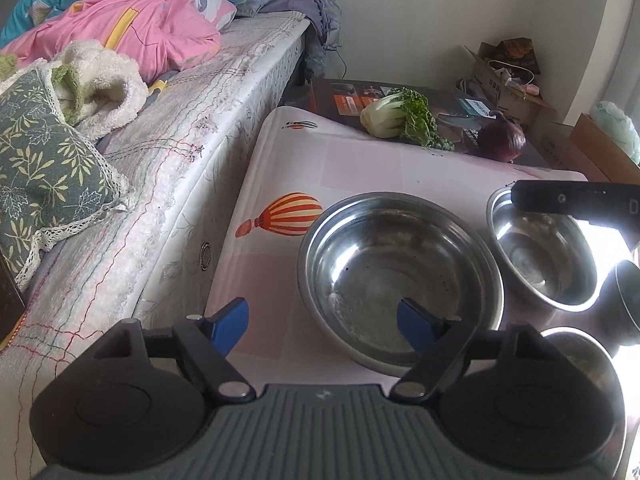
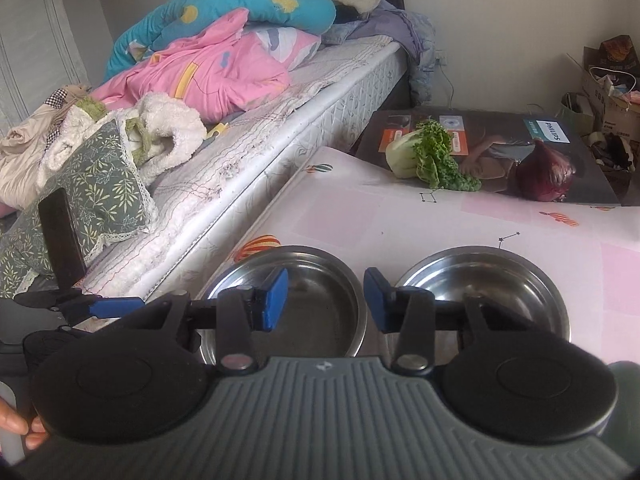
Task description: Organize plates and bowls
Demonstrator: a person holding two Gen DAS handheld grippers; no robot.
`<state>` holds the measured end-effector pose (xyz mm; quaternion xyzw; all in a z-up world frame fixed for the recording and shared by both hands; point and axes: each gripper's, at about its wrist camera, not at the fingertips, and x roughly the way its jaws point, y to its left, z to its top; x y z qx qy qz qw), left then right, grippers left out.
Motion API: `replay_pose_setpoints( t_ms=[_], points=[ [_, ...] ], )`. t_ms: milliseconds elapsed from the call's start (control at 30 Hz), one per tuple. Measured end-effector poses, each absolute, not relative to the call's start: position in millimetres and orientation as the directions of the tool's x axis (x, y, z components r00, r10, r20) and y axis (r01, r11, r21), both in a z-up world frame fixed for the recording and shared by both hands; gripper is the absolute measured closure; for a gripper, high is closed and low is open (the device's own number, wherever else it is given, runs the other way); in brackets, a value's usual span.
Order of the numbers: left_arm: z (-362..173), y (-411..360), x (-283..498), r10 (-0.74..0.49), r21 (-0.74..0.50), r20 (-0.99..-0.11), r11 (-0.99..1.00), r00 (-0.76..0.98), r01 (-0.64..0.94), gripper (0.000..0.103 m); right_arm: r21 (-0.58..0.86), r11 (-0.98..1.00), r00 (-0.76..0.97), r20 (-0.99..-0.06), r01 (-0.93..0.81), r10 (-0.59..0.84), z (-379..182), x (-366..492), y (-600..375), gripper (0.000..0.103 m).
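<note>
A lived-in bedroom of a home is shown, pressed into use as a makeshift kitchen corner. A bed (image 2: 320, 92) with a bare quilted mattress is piled with a pink and blue quilt (image 2: 224, 60), a leaf-patterned cushion (image 2: 100, 168) and loose clothes, and cardboard boxes (image 2: 612, 96) of clutter are stacked in the corner by the plain wall. Beside the bed, a low table (image 2: 400, 216) is covered with a pink balloon-print cloth, on which steel bowls (image 1: 400, 276) are set near a leafy cabbage (image 2: 424, 156) and a red onion (image 2: 546, 176).

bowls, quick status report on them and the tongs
Left tongs open at big bowl rim. Right tongs open, empty, above both bowls. Small bowl beside it. Nothing blocking.
</note>
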<state>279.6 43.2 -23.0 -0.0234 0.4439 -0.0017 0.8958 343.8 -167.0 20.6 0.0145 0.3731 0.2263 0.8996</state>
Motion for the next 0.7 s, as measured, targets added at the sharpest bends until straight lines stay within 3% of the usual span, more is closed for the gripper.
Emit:
replay_pose_setpoints(
  t_ms=[133,267,700],
  points=[
    [-44.2,42.3,301.8,-0.014,-0.032,-0.849,0.999,0.529,-0.025,0.047,0.165,0.889,0.582,-0.703,-0.427,0.410,0.8,377.8,-146.4,0.075],
    [-56.8,40.8,311.5,0.003,-0.013,-0.875,0.999,0.484,-0.030,0.065,0.159,0.891,0.545,-0.741,-0.425,0.392,-17.4,399.8,-134.6,0.076],
    [-60.3,57.0,308.3,0.015,-0.011,-0.889,0.999,0.457,-0.053,0.071,0.227,0.843,0.416,-0.789,-0.487,0.453,-39.6,393.2,-107.7,0.076]
  ],
)
